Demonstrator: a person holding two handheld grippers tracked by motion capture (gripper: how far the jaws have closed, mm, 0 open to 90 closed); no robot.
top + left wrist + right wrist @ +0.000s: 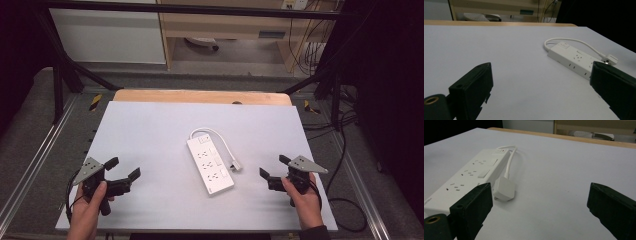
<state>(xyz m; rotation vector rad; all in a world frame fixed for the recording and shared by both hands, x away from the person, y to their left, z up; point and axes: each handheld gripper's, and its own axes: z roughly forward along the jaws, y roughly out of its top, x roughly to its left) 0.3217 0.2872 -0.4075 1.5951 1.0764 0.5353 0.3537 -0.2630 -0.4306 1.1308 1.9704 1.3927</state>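
There is one long white plastic power strip (210, 165) lying on one big flat white table (150, 140), and it has one thin white cord (222, 140) that loops round to one small white plug (235, 165). I count three sets of little holes on top of the strip, and one switch at its far end. There are two black grippers, the left gripper (122, 169) and the right gripper (273, 167), each with two jaws wide apart, and two hands hold them, one hand (90, 210) on the left and one hand (306, 200) on the right.
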